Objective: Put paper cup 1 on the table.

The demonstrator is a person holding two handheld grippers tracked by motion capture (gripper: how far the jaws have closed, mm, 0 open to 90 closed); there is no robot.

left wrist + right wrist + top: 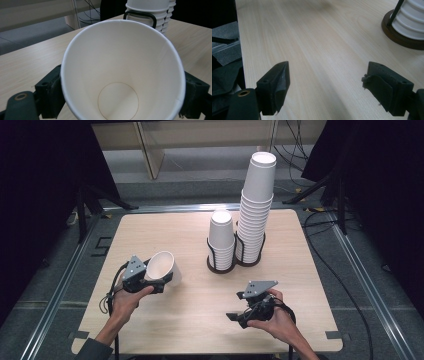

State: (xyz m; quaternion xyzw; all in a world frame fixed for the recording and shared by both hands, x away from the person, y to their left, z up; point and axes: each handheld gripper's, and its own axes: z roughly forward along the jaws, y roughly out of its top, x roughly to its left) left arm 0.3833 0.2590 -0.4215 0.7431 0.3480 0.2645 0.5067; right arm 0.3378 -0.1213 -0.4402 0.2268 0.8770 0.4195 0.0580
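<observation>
A white paper cup [162, 266] lies tilted in my left gripper [159, 281] at the table's left front, its mouth turned toward the camera. In the left gripper view the cup [122, 75] sits between the black jaws, which press on its sides, and its inside is bare. My right gripper [239, 315] is low over the table's right front, open, with nothing between its jaws [325, 87]. Two stacks of white cups stand in black wire holders at the middle back: a short stack [221, 240] and a tall stack [255, 205].
The wooden table [190, 315] has bare surface between the two hands and in front of the holders. A round dark holder base [398, 35] shows at the upper right of the right gripper view. Dark stands and cables surround the table on the floor.
</observation>
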